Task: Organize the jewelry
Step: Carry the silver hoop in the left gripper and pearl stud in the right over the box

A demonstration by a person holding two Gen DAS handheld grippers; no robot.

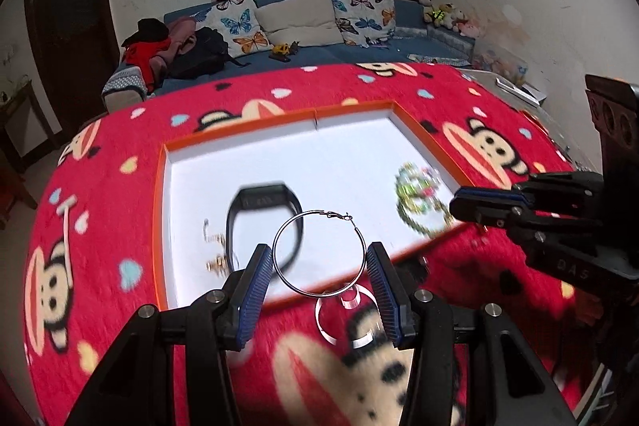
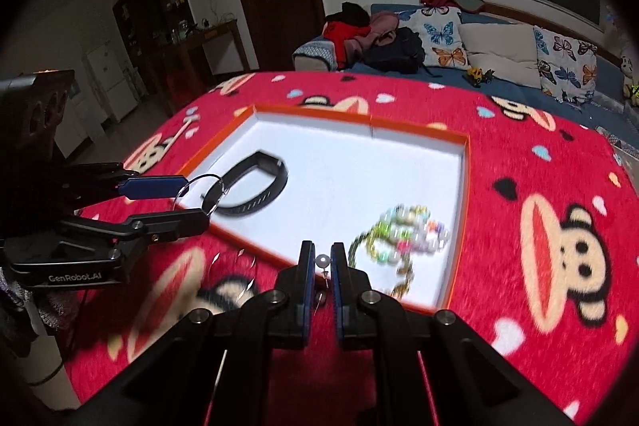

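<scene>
Transfer step: left hand-held gripper (image 1: 319,258) clamps hoop earring (image 1: 319,253), right hand-held gripper (image 2: 322,260) pinches pearl stud (image 2: 322,260); next, release into tray (image 1: 247,134) at centre frame.

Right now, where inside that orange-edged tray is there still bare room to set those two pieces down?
The orange-edged tray is bare through its middle and far half, between the black wristband and the beaded bracelets. The near-left corner by the small gold pieces is crowded. The left gripper holds a hoop earring; the right gripper pinches a pearl stud.
</scene>
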